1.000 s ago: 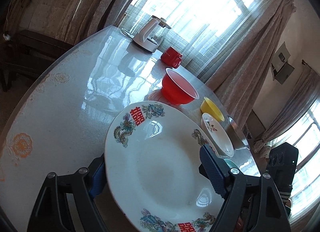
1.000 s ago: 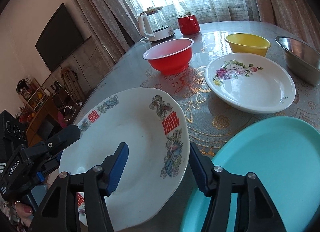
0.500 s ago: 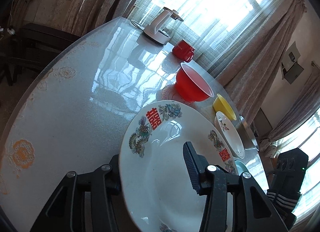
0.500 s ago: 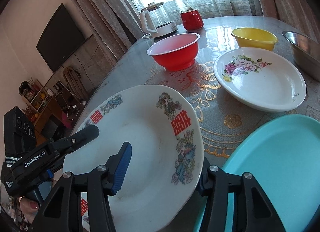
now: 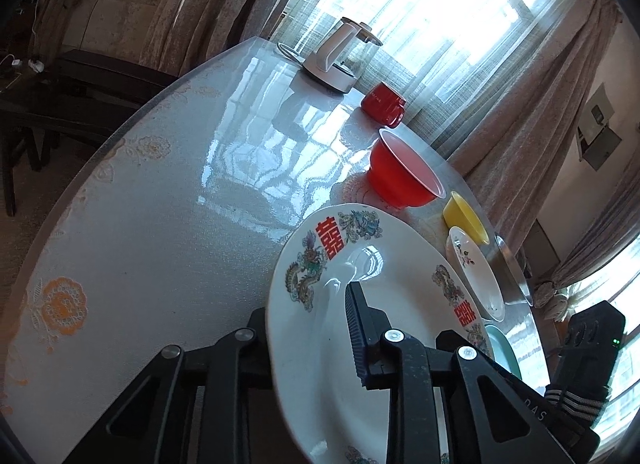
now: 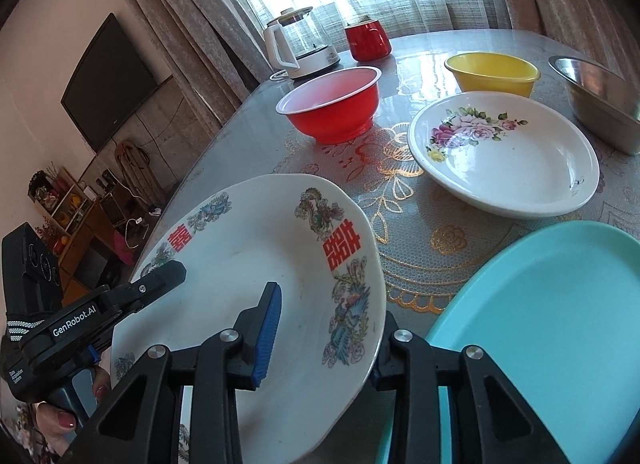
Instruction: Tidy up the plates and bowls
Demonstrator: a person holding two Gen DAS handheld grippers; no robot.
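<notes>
Now: both grippers closing on the dragon plate

At the left gripper [image 5: 308, 328], the jaws are seen closing across the left rim of the large white plate [image 6: 256, 264]: one blue-padded finger lies over the inner face, while the other is tucked beneath the rim. Whether the pads are already pressed on the china cannot be told. The right gripper [image 6: 324, 328] is likewise closing over the opposite rim, with one blue pad [image 6: 266, 334] above the well and the other finger outside and below the edge; a gap is visible between that pad and the surface. A second ago both pairs of jaws were held far wider around the same plate, so a two-sided grasp is judged to be nearly completed and a lift can be expected next.

The plate is glossy white with a scalloped edge and is decorated with red double-happiness characters, dragons and phoenixes. It appears tilted, its far edge raised towards the red bowl [image 6: 332, 103].

Relative to that plate, a turquoise plate [image 6: 540, 324] is lying just beside it on the bench [image 5: 160, 203]. Beyond it are set a flowered white plate [image 6: 508, 151], a yellow bowl [image 6: 492, 71] and a steel basin [image 6: 600, 99]. A kettle [image 6: 300, 43] and a red mug [image 6: 368, 39] are placed farthest from it.
</notes>
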